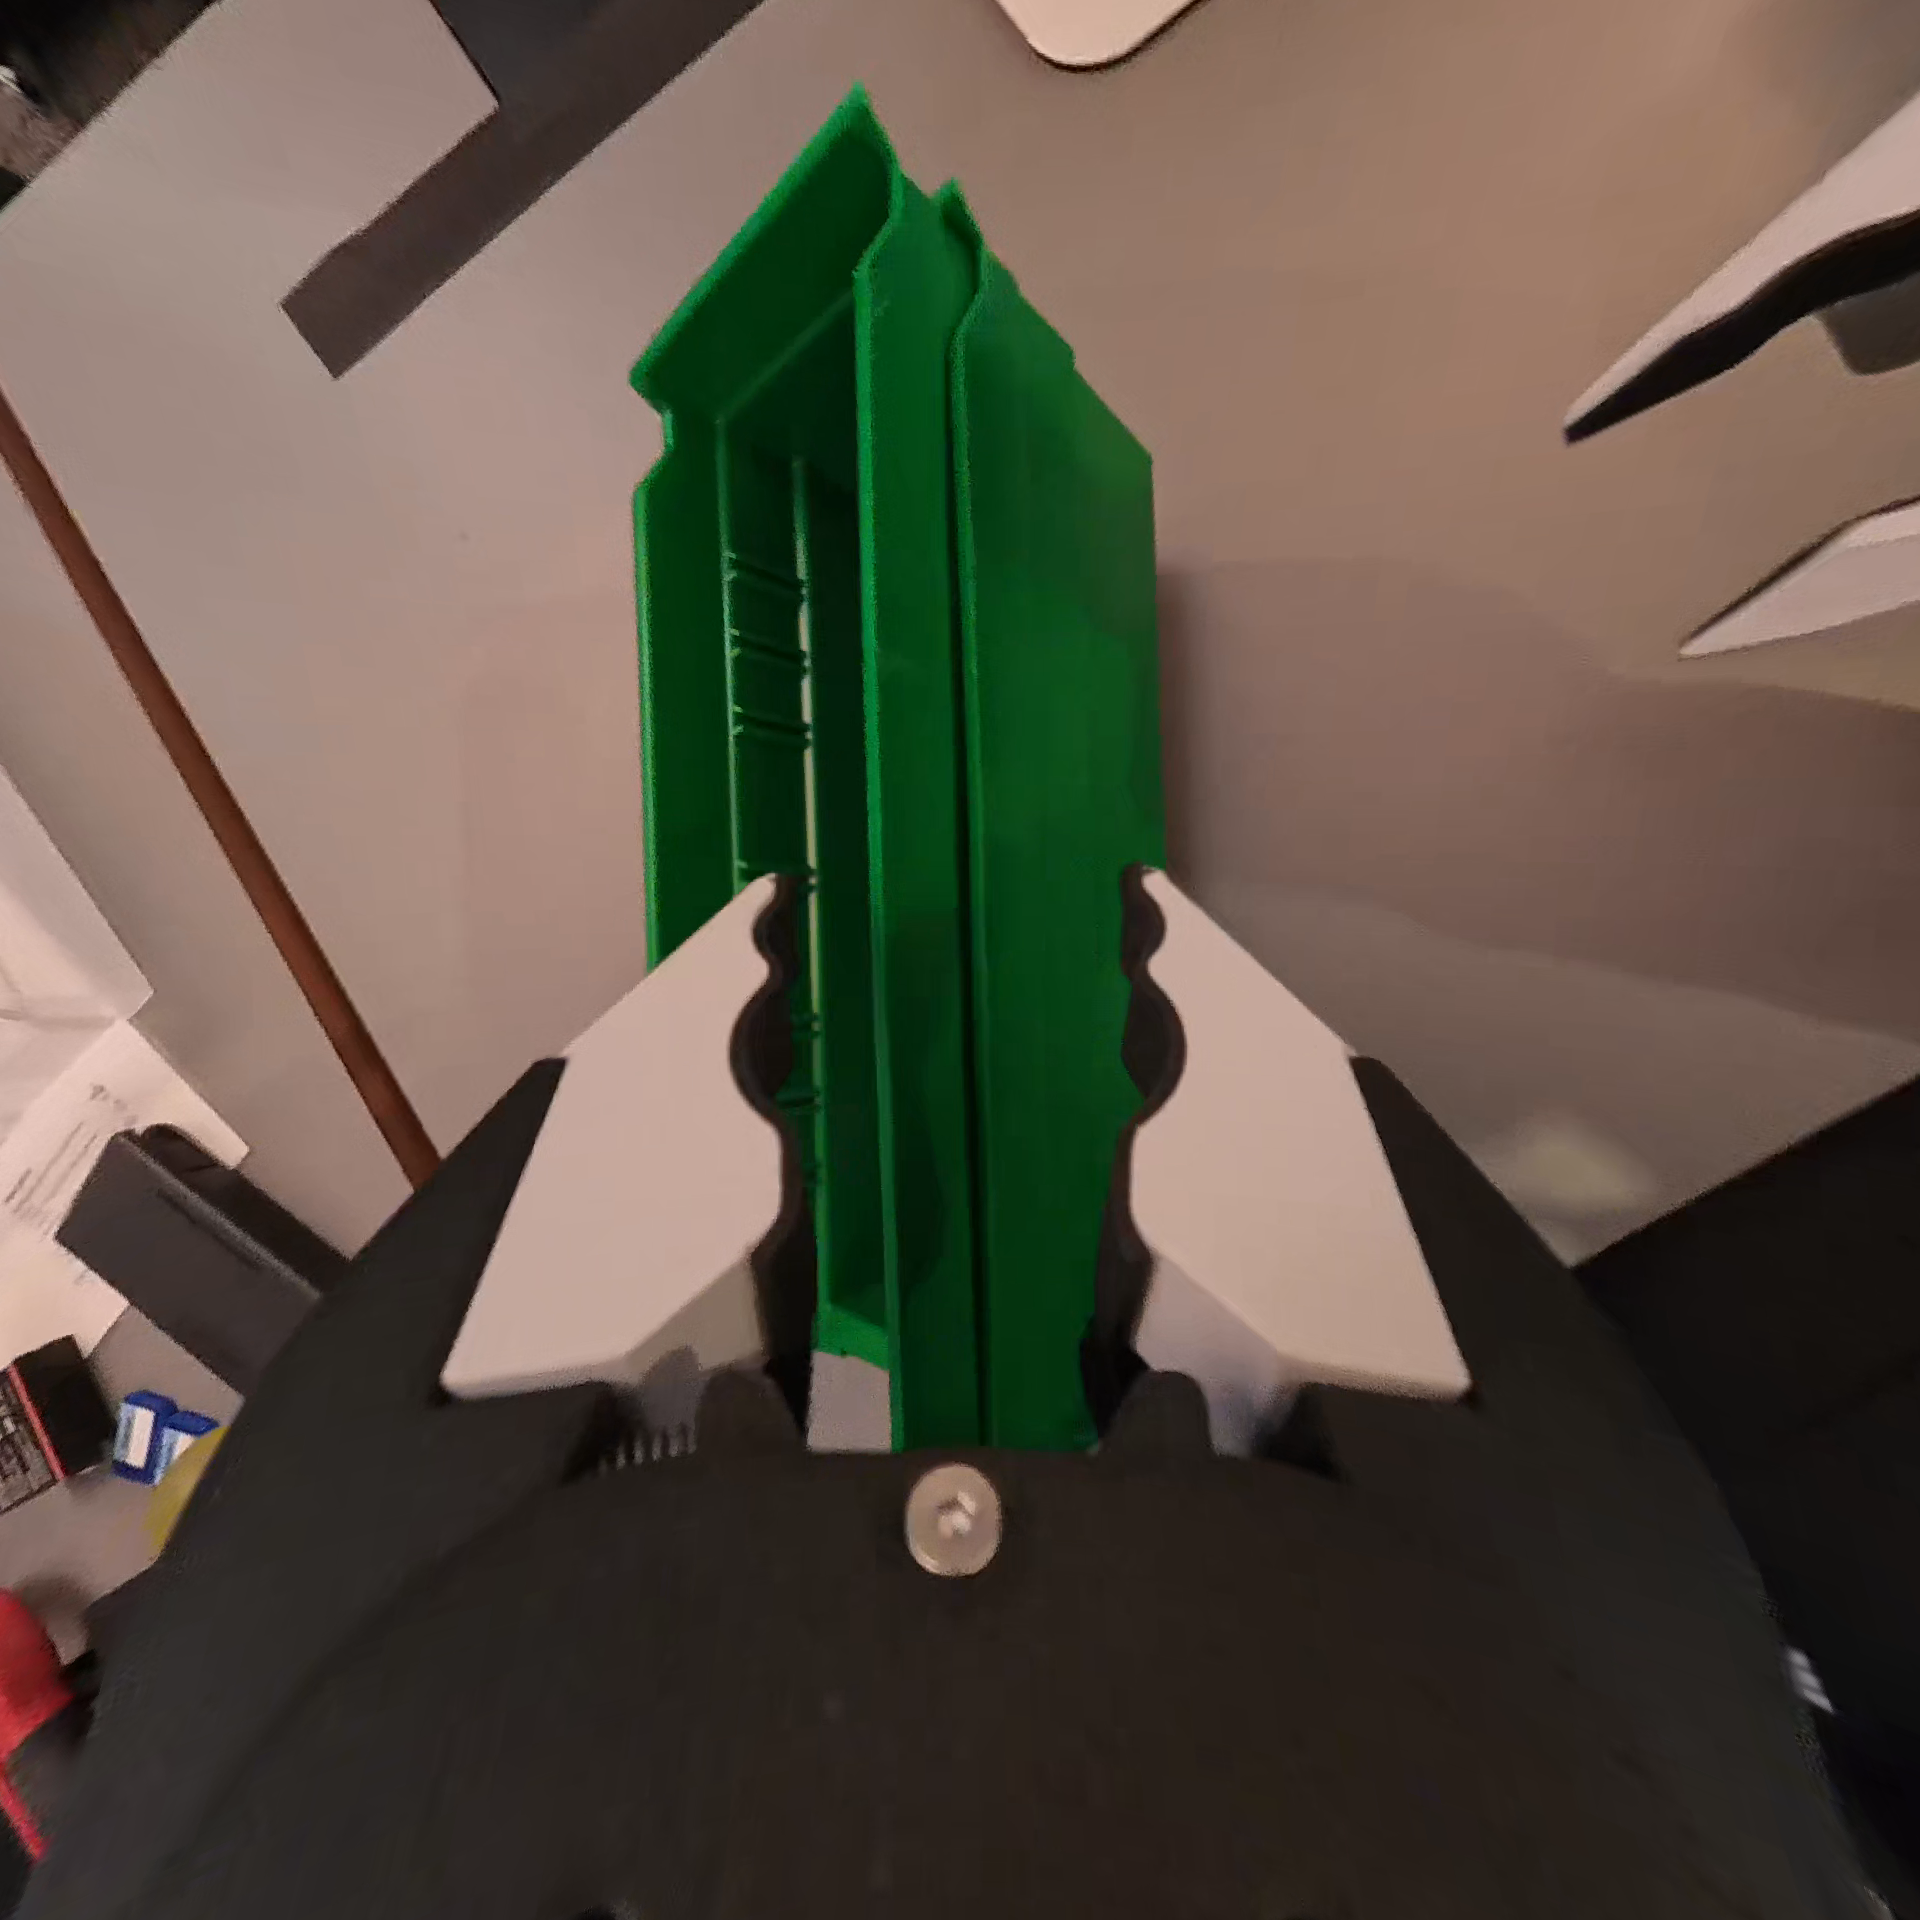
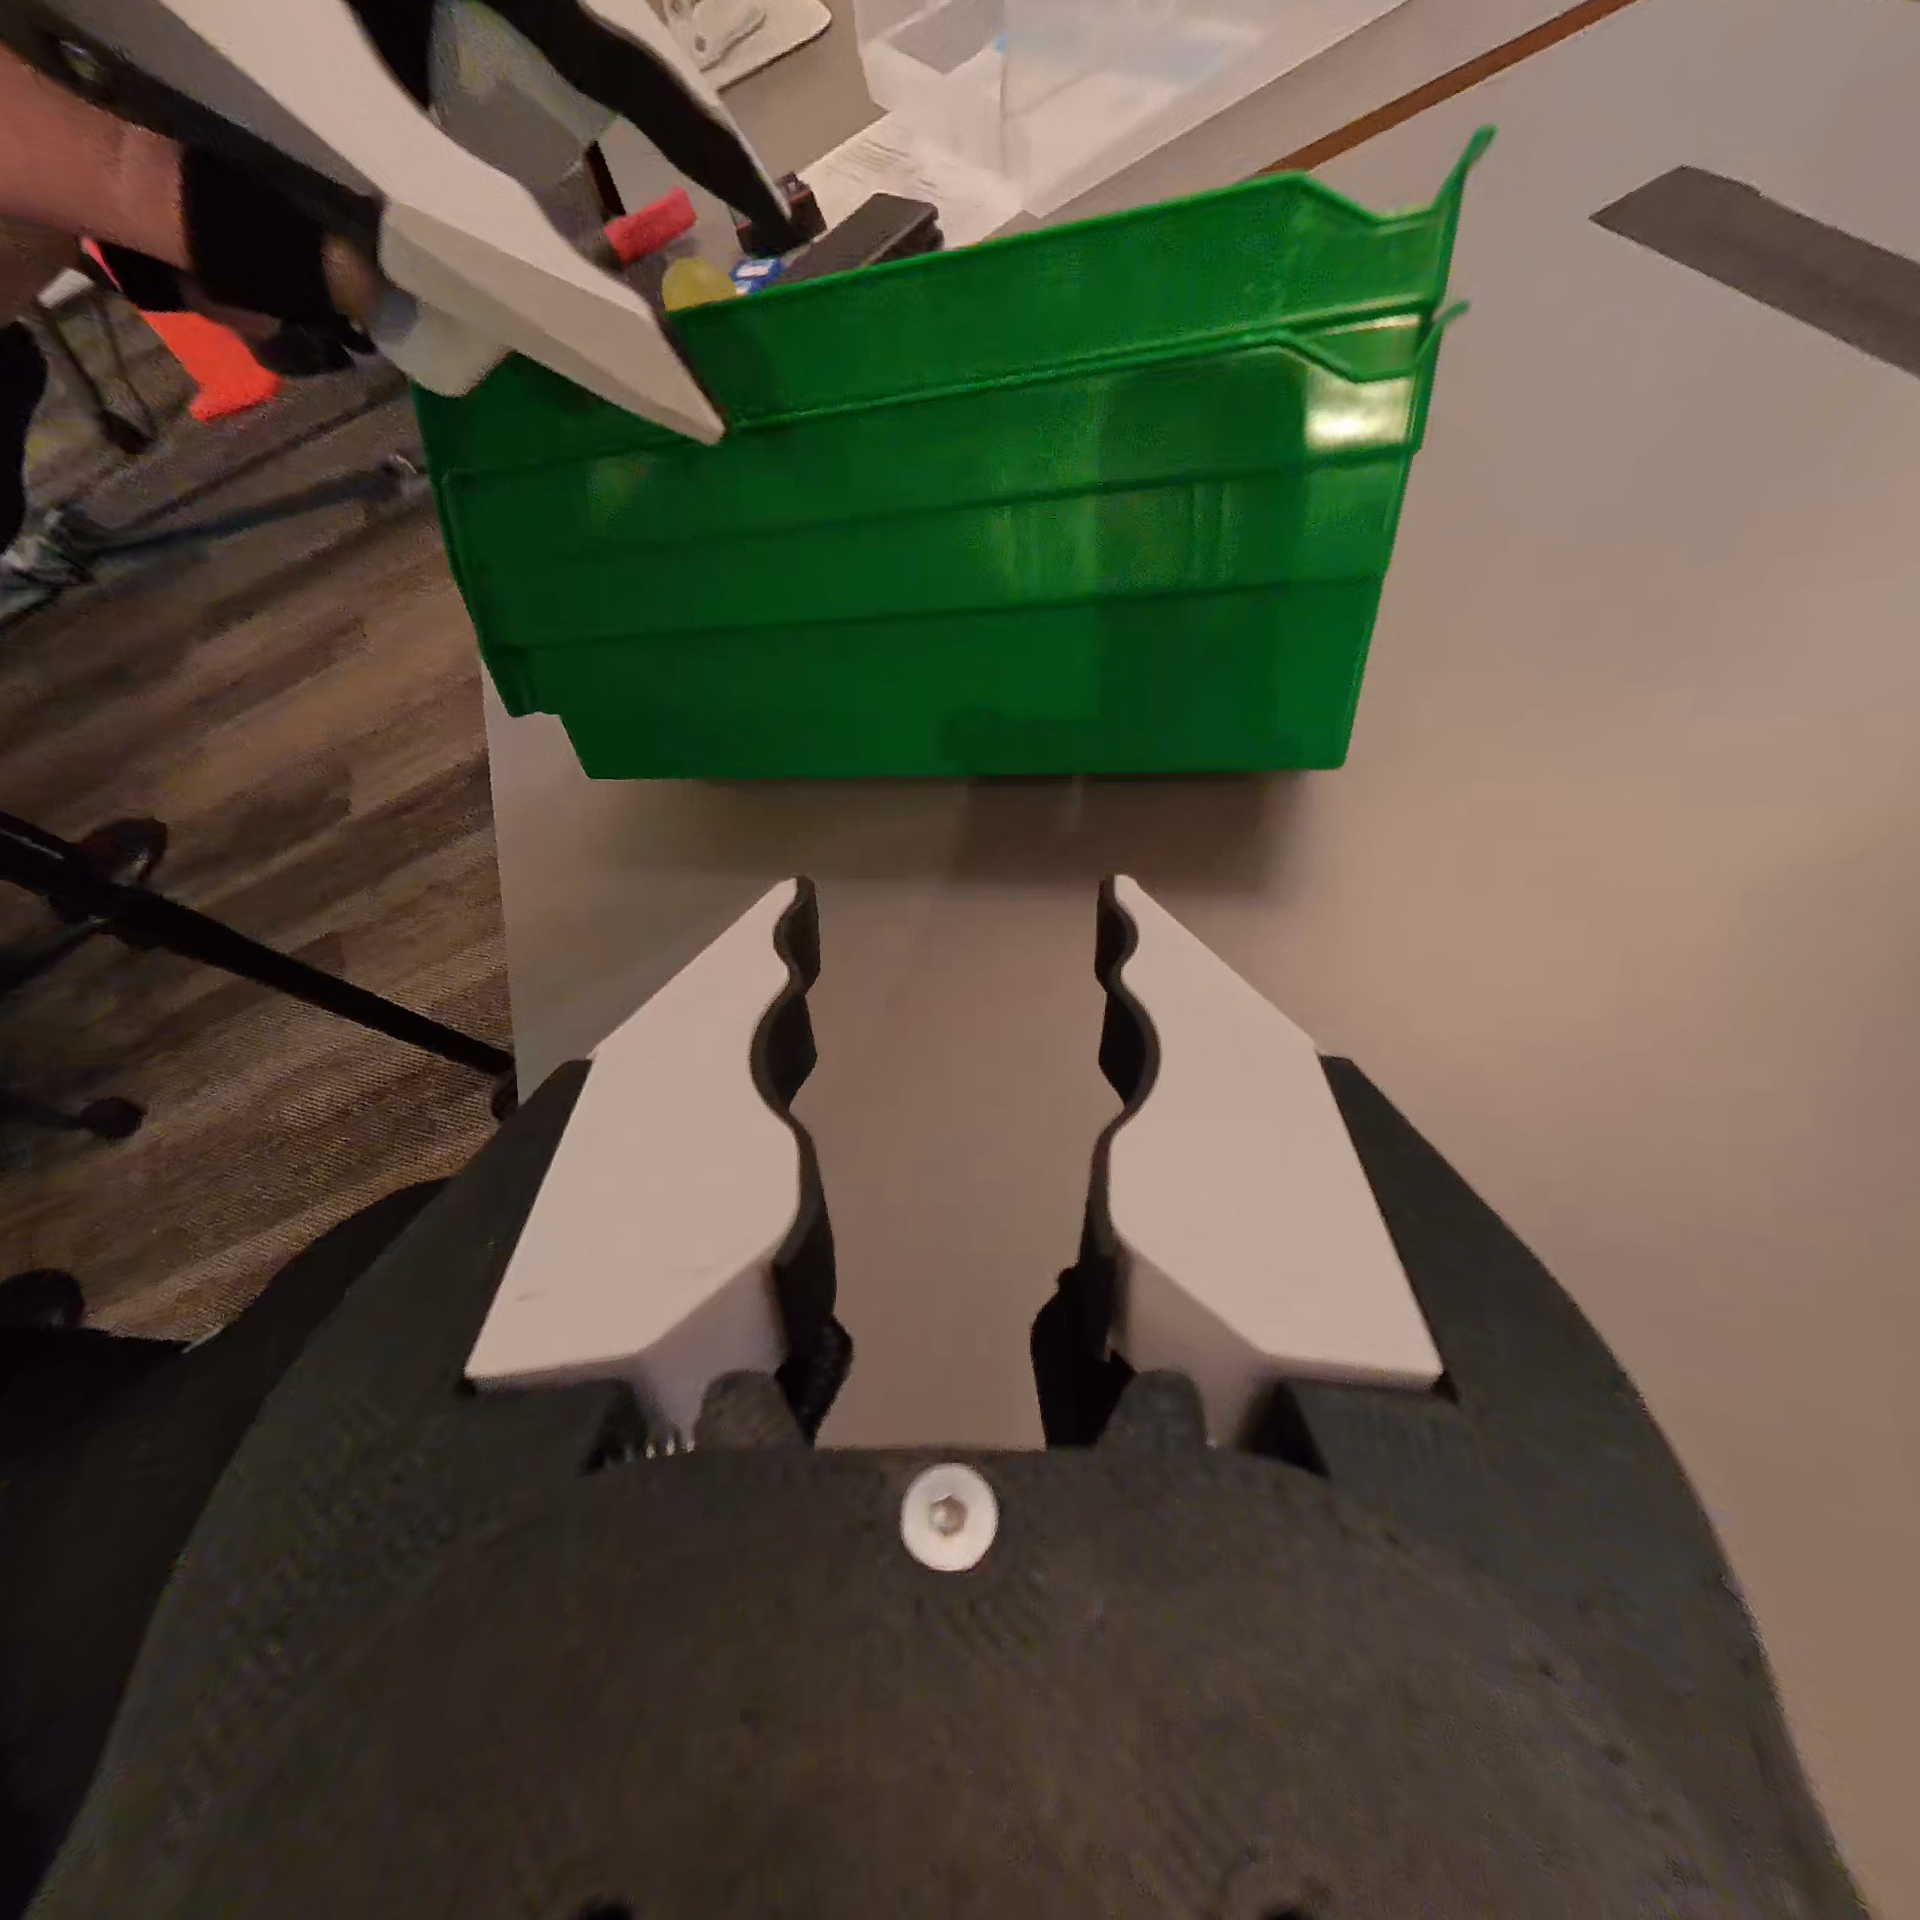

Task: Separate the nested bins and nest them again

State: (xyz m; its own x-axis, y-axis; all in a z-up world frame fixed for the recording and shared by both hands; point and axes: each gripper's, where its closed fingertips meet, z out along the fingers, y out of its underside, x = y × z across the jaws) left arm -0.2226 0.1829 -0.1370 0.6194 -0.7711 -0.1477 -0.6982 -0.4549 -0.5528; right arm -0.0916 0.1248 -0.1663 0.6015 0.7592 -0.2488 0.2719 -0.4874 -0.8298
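The left hand-held gripper [image 1: 951, 883] has its two white fingers [image 1: 665, 1122] on both sides of the near end of the green bins [image 1: 904, 582]. The stacked side walls pass between the jaws, but I cannot tell whether the pads really press on them or only stand around them. In the left wrist view the bins run away from the gripper toward 12 o'clock, one inside the other, with the open inside at about 11 o'clock.

The right hand-held gripper [image 2: 956, 888] is open and holds nothing; between its fingers only the bare grey bench [image 2: 1610, 831] is seen. It is near the bins [image 2: 935, 582] but apart from them, and they stand at 12 o'clock from it. From this side two stacked green rims show, the upper one sitting a little higher inside the lower. The bins rest on the bench near its left edge.

At 10 o'clock in the right wrist view the left hand-held gripper [image 2: 686, 384] comes down on the upper rim, held by a person's hand [image 2: 260, 249] in a dark glove. On the bench beyond the bins lie papers [image 2: 904, 156], a small red object [image 2: 649, 223] and dark strips of tape [image 2: 1766, 260]. At 9 o'clock is a wood-pattern floor [image 2: 239, 675].
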